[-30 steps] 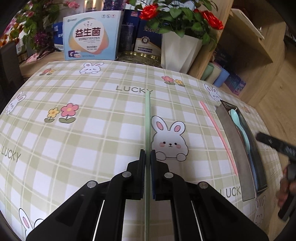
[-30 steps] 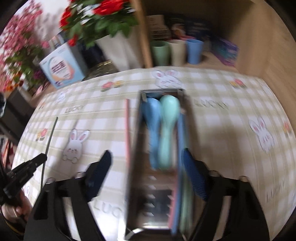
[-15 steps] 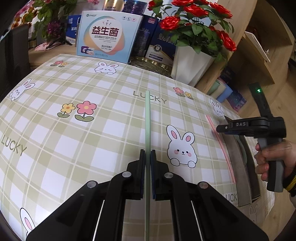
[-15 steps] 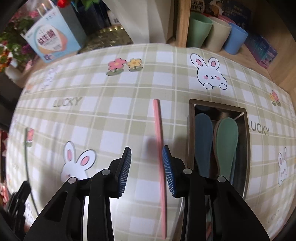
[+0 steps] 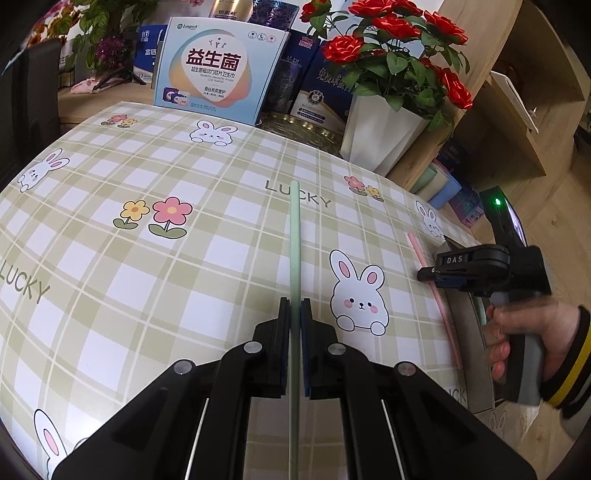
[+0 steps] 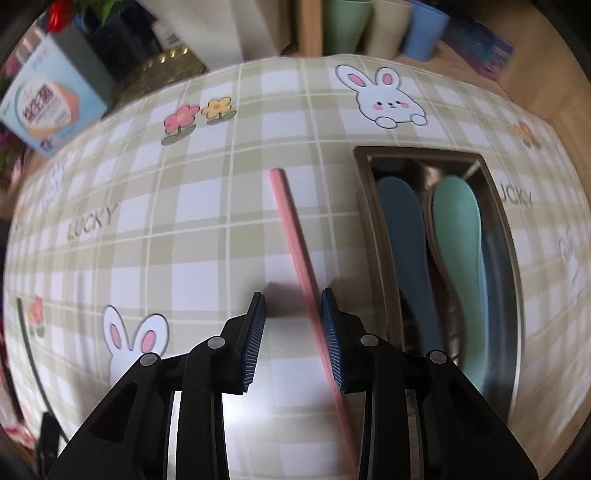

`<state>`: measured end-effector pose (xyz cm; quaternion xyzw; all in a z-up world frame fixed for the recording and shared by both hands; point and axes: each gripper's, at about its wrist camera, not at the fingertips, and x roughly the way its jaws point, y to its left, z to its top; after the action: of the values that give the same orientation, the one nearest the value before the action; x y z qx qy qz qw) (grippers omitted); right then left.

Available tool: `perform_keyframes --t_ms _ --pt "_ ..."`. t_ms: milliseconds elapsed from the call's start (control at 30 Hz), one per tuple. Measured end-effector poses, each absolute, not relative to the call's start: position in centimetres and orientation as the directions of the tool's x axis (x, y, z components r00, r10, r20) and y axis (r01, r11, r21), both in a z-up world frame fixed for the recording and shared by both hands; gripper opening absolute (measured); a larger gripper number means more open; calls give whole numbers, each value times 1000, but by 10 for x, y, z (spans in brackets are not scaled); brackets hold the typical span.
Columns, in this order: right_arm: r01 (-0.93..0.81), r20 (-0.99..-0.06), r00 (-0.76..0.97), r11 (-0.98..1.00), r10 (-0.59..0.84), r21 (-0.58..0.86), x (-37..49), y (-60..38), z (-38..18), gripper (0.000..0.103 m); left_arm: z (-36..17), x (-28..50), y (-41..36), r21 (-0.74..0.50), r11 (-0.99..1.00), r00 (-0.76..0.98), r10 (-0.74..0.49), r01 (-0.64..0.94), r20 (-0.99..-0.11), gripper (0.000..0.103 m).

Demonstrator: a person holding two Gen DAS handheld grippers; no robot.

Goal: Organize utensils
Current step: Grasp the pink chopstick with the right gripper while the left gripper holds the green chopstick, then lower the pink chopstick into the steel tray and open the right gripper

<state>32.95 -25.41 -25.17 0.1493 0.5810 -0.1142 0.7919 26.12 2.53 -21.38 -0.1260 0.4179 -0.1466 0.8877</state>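
Note:
My left gripper [image 5: 294, 308] is shut on a pale green chopstick [image 5: 294, 236] and holds it above the checked tablecloth. My right gripper [image 6: 293, 306] is open low over the table, with a pink chopstick [image 6: 295, 240] lying between its fingers, close to the right one. In the left wrist view the right gripper [image 5: 424, 275] sits over the pink chopstick [image 5: 439, 299]. A metal tray [image 6: 373, 221] right of it holds a blue spoon [image 6: 402, 229], a green spoon [image 6: 456, 221] and more utensils.
A white vase of red roses [image 5: 384, 122], product boxes [image 5: 218, 70] and a gold dish [image 5: 303, 127] stand along the table's far edge. Cups [image 6: 384, 26] sit on a wooden shelf beyond the table.
My right gripper has moved from over the tray to the left, dropped toward the table and now straddles the pink chopstick. My left gripper keeps holding the green chopstick.

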Motion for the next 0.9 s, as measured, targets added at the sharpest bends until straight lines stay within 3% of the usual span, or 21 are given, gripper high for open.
perform_keyframes --t_ms 33,167,467,900 --pt "354 -952 306 928 4 118 325 -252 -252 13 -214 260 25 -346 925 608 -365 154 -705 5" --pt "305 -935 352 940 36 151 305 -238 -255 6 -214 260 27 -352 925 607 -365 147 -706 5" --pt "122 -891 448 982 77 146 252 -190 -255 6 -216 253 27 -363 921 590 -371 139 -717 5" --pt "113 -795 526 901 303 418 201 -204 -246 6 -215 236 25 -420 898 551 -417 129 -723 5"
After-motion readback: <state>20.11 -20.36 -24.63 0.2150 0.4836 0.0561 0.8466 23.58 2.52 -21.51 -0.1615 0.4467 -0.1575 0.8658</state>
